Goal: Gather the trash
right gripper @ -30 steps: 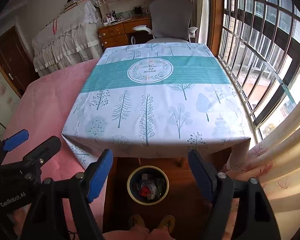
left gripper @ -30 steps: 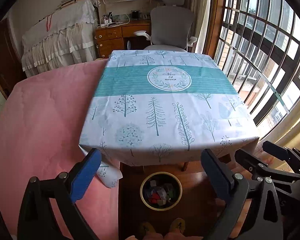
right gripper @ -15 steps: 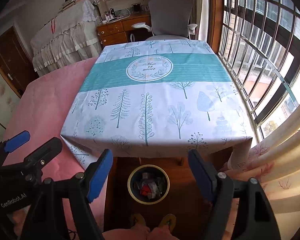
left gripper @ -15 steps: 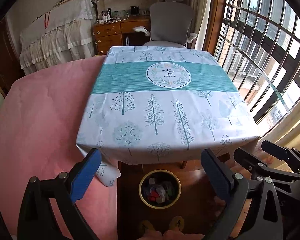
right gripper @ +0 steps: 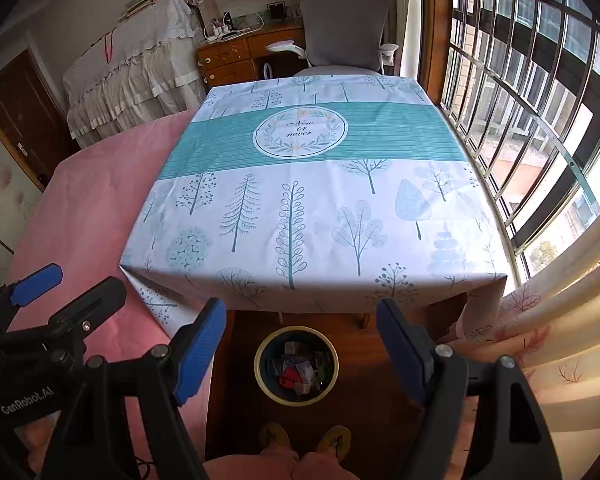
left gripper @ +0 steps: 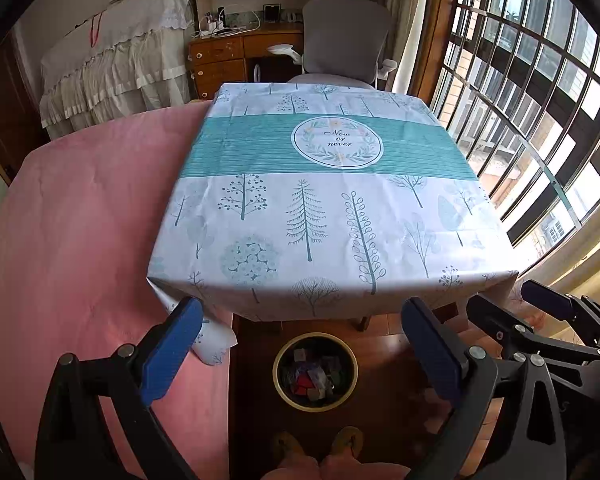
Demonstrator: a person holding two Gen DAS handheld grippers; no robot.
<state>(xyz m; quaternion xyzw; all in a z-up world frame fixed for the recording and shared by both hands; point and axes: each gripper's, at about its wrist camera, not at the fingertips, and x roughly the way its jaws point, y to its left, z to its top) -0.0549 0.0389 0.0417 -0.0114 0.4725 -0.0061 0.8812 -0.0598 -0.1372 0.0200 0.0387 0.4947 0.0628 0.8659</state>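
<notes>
A round bin with a yellow rim (left gripper: 315,372) stands on the wooden floor under the near edge of the table; it holds several pieces of trash (left gripper: 312,378). It also shows in the right wrist view (right gripper: 296,365). My left gripper (left gripper: 300,350) is open and empty, held above the bin. My right gripper (right gripper: 300,346) is open and empty, also above the bin. The table top, under a tree-print cloth (left gripper: 320,208), shows no trash on it.
A pink bed (left gripper: 72,240) lies left of the table. A grey office chair (left gripper: 346,40) and a wooden desk (left gripper: 236,56) stand beyond it. Barred windows (left gripper: 540,100) and a curtain (right gripper: 560,340) line the right. The person's slippered feet (right gripper: 304,438) are below the bin.
Both grippers have stayed open and empty. The views have drifted slightly, so the table and bin sit a little differently in frame.
</notes>
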